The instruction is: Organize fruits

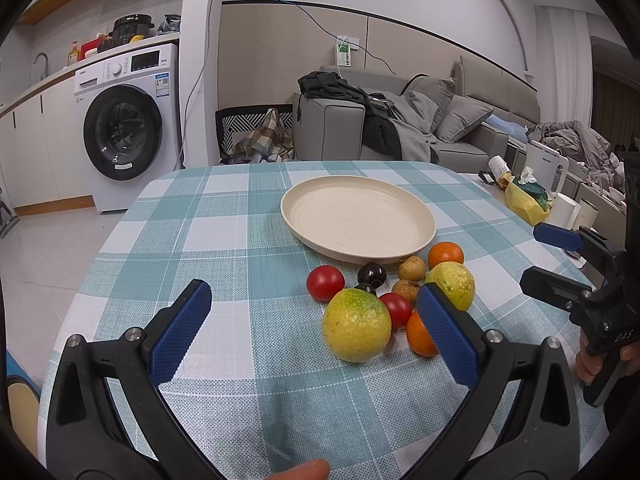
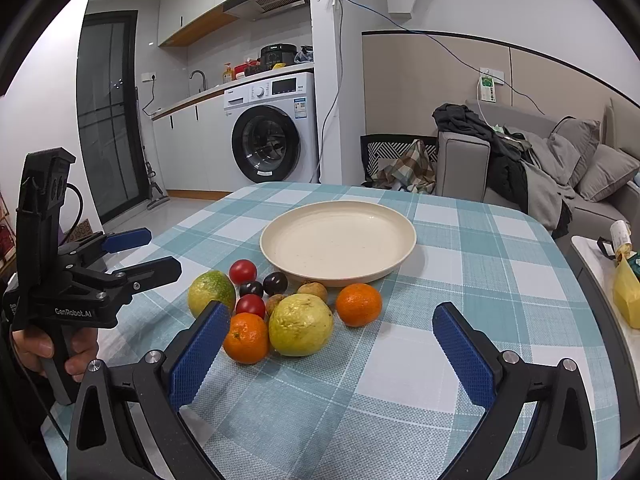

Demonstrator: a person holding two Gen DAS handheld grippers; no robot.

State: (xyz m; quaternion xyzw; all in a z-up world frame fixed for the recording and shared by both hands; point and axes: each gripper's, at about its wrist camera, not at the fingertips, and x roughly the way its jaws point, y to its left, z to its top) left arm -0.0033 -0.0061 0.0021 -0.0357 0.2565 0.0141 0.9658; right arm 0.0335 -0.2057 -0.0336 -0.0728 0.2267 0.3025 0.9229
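Observation:
A cream plate (image 1: 358, 220) (image 2: 338, 240) lies bare on the checked tablecloth. In front of it is a cluster of fruit: two yellow-green fruits (image 1: 356, 324) (image 1: 452, 282), two oranges (image 2: 359, 304) (image 2: 246, 336), two red tomatoes (image 1: 325, 282) (image 1: 396, 310), two dark plums (image 2: 275, 283) and small brown longans (image 1: 412, 268). My left gripper (image 1: 314, 292) is open just short of the cluster, nothing between its fingers. My right gripper (image 2: 329, 310) is open too, low over the cloth on the cluster's near side. Each gripper appears in the other's view: (image 2: 163, 250), (image 1: 530, 255).
A side table on the right carries a yellow bag (image 1: 524, 200), a white kettle (image 1: 546, 168) and paper rolls. A washing machine (image 1: 124, 128) and a grey sofa (image 1: 440, 128) with clothes stand beyond the table's far edge. A hand (image 2: 60, 356) holds the left gripper's handle.

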